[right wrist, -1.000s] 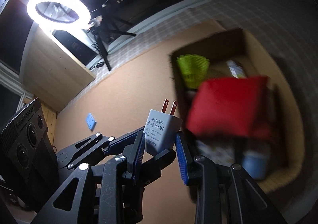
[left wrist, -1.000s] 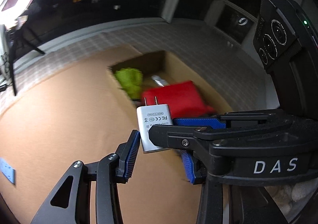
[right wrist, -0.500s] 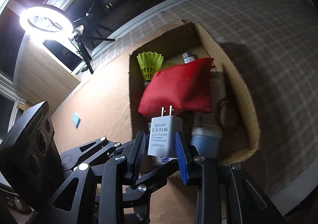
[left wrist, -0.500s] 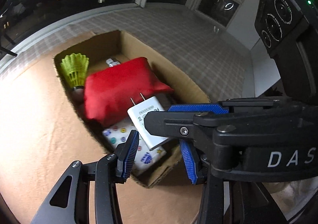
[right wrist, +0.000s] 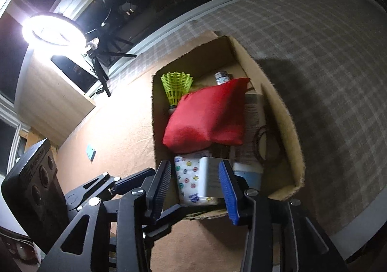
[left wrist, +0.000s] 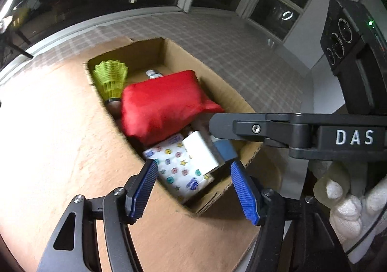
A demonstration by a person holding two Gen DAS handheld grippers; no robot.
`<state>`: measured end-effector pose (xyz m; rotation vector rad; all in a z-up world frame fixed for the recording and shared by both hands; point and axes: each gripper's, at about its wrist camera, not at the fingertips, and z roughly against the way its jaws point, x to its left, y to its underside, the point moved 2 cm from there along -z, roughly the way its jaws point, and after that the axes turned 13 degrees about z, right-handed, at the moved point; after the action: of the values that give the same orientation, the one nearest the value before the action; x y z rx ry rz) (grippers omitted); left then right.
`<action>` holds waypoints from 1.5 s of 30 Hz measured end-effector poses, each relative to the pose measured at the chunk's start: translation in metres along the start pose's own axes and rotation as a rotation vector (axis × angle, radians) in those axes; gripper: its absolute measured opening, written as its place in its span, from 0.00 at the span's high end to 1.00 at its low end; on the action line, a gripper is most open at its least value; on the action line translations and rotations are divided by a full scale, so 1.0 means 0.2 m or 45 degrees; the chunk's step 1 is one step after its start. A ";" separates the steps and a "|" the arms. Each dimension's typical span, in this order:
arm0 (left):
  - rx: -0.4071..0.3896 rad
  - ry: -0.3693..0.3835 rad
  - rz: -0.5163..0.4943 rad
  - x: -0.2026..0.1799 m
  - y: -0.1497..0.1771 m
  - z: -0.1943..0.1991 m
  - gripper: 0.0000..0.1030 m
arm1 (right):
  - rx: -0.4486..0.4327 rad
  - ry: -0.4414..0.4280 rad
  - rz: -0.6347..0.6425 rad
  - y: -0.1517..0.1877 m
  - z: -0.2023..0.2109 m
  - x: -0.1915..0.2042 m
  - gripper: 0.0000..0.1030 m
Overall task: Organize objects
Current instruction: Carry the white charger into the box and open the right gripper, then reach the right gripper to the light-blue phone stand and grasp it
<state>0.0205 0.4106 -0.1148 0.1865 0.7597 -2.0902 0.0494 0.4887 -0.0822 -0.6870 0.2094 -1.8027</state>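
I see a brown board [left wrist: 48, 132] laid over a checked floor covering [right wrist: 338, 59]. On the board sits an open cardboard box [left wrist: 232, 93], and well away from it lies a small pale-blue flat piece [right wrist: 90, 152], possibly a card.

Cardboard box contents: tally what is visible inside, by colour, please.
Red fabric pouch: 1
Yellow-green plastic shuttlecock: 1
White charger block: 1
White patterned packet: 1
Blue-capped bottle: 1
Small bottle at far end: 1
Total: 6
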 end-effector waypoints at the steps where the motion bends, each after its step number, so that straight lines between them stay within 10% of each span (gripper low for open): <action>1: -0.011 -0.018 0.003 0.02 0.00 0.02 0.35 | -0.001 -0.006 0.007 0.00 -0.01 0.02 0.62; 29: -0.267 -0.423 0.700 1.39 0.26 0.76 0.33 | 0.161 -0.276 0.516 -0.35 -0.63 1.08 0.54; 45: -0.303 -0.439 0.838 1.80 0.30 0.84 0.33 | 0.317 -0.322 0.661 -0.48 -1.15 1.53 0.53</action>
<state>-0.1263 0.0379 -0.1490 -0.0542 0.6206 -1.3493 -0.2136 0.1960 -0.1178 -0.6072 -0.0103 -1.2083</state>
